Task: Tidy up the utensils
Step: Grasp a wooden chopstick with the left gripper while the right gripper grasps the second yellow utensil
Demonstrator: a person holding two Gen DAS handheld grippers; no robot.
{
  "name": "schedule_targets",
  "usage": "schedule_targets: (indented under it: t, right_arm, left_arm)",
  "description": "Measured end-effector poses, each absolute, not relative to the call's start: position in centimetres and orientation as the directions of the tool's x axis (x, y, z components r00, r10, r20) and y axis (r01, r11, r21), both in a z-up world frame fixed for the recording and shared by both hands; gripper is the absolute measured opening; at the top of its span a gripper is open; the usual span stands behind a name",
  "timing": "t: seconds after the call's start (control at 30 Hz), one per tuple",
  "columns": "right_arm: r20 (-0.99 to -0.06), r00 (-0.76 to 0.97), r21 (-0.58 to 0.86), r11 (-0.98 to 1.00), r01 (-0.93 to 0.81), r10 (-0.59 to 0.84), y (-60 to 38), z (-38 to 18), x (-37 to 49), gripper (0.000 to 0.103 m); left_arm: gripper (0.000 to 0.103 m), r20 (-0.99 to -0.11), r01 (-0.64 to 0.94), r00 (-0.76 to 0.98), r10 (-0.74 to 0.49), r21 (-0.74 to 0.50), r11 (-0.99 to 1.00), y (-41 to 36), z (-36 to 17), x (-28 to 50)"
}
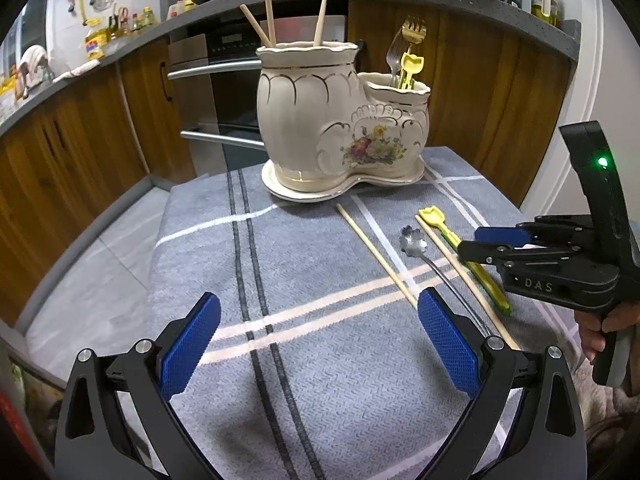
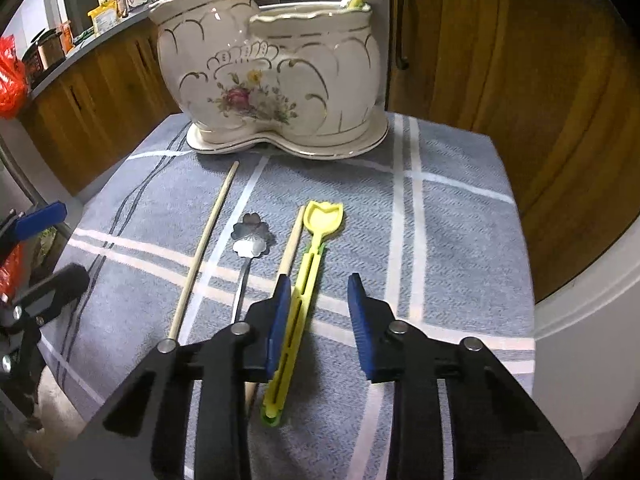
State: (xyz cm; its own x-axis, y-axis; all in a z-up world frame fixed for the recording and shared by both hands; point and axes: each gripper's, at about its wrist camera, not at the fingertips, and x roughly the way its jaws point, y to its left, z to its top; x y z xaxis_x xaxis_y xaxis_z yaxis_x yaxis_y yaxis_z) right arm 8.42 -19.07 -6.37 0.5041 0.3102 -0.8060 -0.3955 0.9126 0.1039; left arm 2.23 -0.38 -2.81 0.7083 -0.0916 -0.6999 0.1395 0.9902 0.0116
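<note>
Right gripper (image 2: 316, 312) released, straddling yellow spoon (image 2: 308, 276); left gripper (image 1: 320, 344) released over cloth (image 1: 320, 400).

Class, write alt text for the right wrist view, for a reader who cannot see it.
An open right hand-held gripper straddles the handle of a yellow spoon lying on a grey striped cloth. Left of it lie a chopstick, a metal flower spoon and another chopstick; behind stands a floral ceramic holder.
</note>
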Motion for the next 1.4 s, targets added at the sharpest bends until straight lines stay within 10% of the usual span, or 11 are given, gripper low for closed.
schedule_targets:
  t: [0.8,1.3,1.4]
  right_arm:
    - [-0.762,0.538,0.147,0.906,-0.397,0.359,-22.0,-4.9,7.9,0.010]
    - [-0.714,0.565,0.206,0.895,-0.395,0.414,-25.0,-4.1,6.8,0.010]
    - [-0.711,0.567,0.210,0.895,-0.394,0.416,-25.1,-4.3,6.9,0.010]
  left_arm:
    - [0.094,-0.797,0.194,0.597,-0.093,0.031,0.981,-5.7,-4.8,5.0]
    - [0.008,-0.851,0.213,0.522,-0.063,0.058,0.975,-6.5,-6.4,7.0]
    - [0.007,-0.856,0.221,0.510,-0.080,0.040,0.975,-5.4,-6.3,6.9]
